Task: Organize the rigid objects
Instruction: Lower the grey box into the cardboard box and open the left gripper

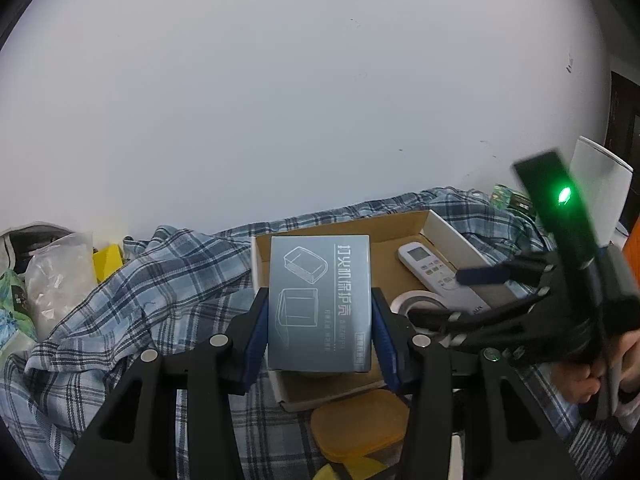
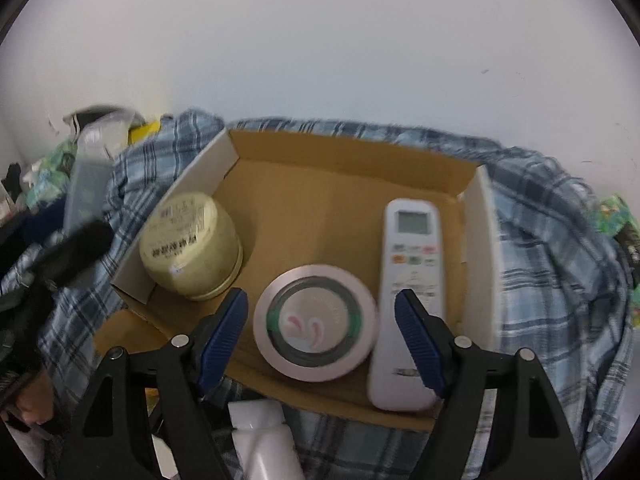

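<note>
My left gripper [image 1: 319, 312] is shut on a grey printed box [image 1: 319, 300] and holds it above the near left part of a shallow cardboard tray [image 1: 384, 224]. My right gripper [image 2: 320, 332] is open and empty, its blue pads either side of a round pink tin [image 2: 316, 322] lying in the tray [image 2: 340, 168]. A white remote [image 2: 410, 292] lies to the tin's right, and a cream jar [image 2: 192, 246] lies on its side at the tray's left. The remote [image 1: 436, 274] and the right gripper [image 1: 480, 274] also show in the left wrist view.
The tray rests on a blue plaid cloth [image 1: 120, 300]. An orange lid [image 1: 360, 428] lies in front of the tray. A white bottle [image 2: 260, 440] lies below my right gripper. Plastic bags [image 1: 52, 280] pile up at the far left. A white wall stands behind.
</note>
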A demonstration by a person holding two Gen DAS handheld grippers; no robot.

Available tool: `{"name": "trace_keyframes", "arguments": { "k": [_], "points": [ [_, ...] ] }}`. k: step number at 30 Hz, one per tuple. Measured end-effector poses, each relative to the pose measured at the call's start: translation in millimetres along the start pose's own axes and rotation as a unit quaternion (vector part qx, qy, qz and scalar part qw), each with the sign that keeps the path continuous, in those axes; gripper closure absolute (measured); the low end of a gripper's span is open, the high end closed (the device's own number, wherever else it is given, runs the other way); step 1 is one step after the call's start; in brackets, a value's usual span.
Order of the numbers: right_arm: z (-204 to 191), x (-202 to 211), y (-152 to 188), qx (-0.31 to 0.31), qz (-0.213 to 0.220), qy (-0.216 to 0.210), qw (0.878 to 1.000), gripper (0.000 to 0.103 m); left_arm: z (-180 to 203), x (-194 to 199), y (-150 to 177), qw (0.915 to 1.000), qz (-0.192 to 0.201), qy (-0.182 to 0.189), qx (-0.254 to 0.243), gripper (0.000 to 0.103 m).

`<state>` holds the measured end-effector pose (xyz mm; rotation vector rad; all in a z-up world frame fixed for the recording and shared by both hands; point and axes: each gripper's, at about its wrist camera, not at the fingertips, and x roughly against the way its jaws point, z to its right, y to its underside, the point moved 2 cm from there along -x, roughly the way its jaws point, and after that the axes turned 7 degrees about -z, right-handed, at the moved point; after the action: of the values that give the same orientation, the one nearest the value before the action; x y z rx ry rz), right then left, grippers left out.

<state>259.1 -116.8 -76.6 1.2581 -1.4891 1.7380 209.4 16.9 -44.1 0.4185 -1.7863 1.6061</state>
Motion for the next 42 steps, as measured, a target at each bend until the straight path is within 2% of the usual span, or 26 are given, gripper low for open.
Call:
{"name": "trace_keyframes", "arguments": {
  "k": [6,13,21,30,31,32,33,34,42],
  "points": [
    [23,43,6,-0.005,0.042,0.046,0.998,0.028,20,-5,-10,0.9995,-0.013,0.022,-0.019,0.054],
    [58,62,28,-0.026,0.064,0.08,0.994,0.028,44,-44,-27,0.9963,-0.055,0.06,-0.026,0.054],
    [88,57,40,-0.059,0.064,0.079,0.993,0.028,63,-81,-23,0.9923,-0.095,0.072,-0.033,0.054],
    [93,48,40,-0.067,0.055,0.073,0.994,0.028,70,-84,-15,0.9907,-0.105,0.069,-0.052,0.054],
    [92,49,40,-0.065,0.056,0.074,0.994,0.028,71,-84,-15,0.9911,-0.105,0.064,-0.051,0.051],
    [91,49,40,-0.064,0.056,0.075,0.994,0.028,71,-83,-16,0.9919,-0.102,0.056,-0.051,0.035],
    [91,49,40,-0.064,0.056,0.077,0.993,0.028,71,-80,-16,0.9932,-0.095,0.045,-0.051,0.015],
    [91,49,40,-0.063,0.055,0.08,0.993,0.028,69,-76,-17,0.9944,-0.084,0.04,-0.049,0.013],
    [89,55,40,-0.062,0.063,0.086,0.992,0.028,60,-33,-25,0.9978,-0.034,0.049,-0.027,0.013]
  ]
}}
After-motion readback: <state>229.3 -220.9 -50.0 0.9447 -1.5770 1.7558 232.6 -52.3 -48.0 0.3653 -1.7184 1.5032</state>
